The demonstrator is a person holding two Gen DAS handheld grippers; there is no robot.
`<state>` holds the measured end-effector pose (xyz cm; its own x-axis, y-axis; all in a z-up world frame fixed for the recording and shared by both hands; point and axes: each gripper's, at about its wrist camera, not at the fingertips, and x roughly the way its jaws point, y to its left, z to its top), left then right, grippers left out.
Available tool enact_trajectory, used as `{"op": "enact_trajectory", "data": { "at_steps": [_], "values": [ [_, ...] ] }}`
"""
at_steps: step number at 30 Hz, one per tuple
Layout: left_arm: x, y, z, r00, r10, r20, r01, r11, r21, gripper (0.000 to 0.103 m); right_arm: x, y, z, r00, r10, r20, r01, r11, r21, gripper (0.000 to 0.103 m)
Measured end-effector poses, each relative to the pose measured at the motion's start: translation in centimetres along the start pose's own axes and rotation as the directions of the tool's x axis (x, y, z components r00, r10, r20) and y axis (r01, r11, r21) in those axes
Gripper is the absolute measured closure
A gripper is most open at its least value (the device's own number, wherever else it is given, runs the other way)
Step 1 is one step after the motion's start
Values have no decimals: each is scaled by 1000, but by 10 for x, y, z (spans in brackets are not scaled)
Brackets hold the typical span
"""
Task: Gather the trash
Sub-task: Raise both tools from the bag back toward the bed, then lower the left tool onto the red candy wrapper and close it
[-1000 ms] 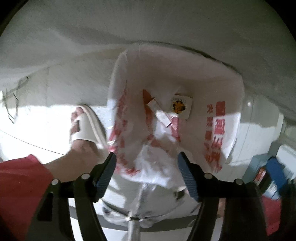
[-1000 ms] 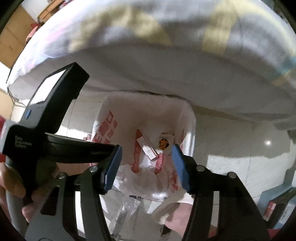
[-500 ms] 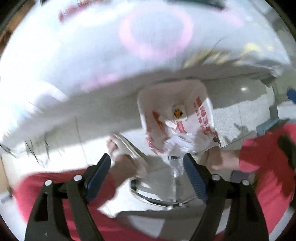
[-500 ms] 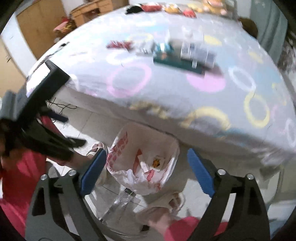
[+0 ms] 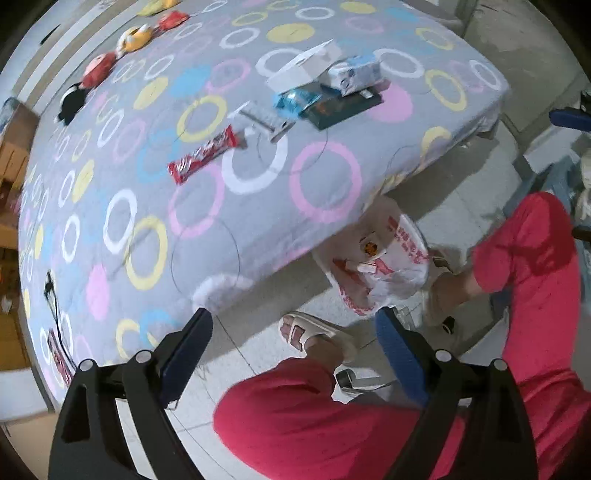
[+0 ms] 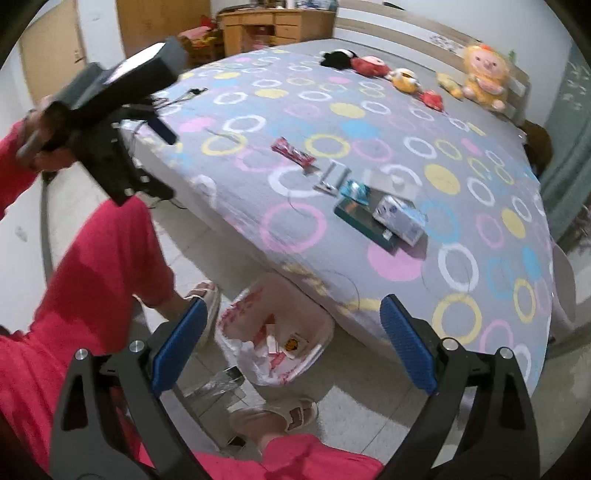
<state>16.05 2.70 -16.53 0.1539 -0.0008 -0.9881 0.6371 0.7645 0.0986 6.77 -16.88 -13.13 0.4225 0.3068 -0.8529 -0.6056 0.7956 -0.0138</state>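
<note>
A white plastic bag (image 5: 406, 258) (image 6: 255, 354) with red print stands open on the floor at the bed's edge, with small packets inside. On the bed lie a red wrapper (image 5: 203, 153) (image 6: 293, 153), a grey flat packet (image 5: 264, 120) (image 6: 332, 177), a blue wrapper (image 5: 297, 101) (image 6: 354, 190), a dark green box (image 5: 343, 107) (image 6: 364, 218), a blue-white carton (image 5: 356, 75) (image 6: 400, 219) and a white box (image 5: 304, 68). My left gripper (image 5: 293, 350) hangs high above the floor, jaws still opening, nothing between them. My right gripper (image 6: 291, 341) is likewise opening and empty above the bag.
The bed (image 5: 110, 177) has a grey cover with coloured rings; plush toys (image 6: 480, 77) line its far side. A person's red trousers (image 5: 528, 266) and slippered feet (image 5: 314, 334) stand beside the bag. A wooden desk (image 6: 273, 26) is behind.
Both grippers rose from close over the bag to well above bed height and their jaws spread wider. The bed top with its packets came into view.
</note>
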Motion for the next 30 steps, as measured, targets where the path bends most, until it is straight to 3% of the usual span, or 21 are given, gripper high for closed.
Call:
{"op": "enact_trajectory", "data": {
  "at_steps": [10,15,23,30],
  "values": [
    [-15,44,49,1000,2,3,-3,991,134,16,-27,-54,61,1000,22,14,-21,999,-43,11],
    [-3,70,80,999,-33,-11,34,986,161,16,-21,-81,92,999,24,24,-22,996,-87,11],
    [42,98,131,996,-60,-63,72,974,214,16,33,-115,141,998,70,-10,-70,987,-146,11],
    [77,114,159,992,-89,-92,106,973,203,16,95,-131,171,991,89,-101,-108,975,-195,11]
  ]
}}
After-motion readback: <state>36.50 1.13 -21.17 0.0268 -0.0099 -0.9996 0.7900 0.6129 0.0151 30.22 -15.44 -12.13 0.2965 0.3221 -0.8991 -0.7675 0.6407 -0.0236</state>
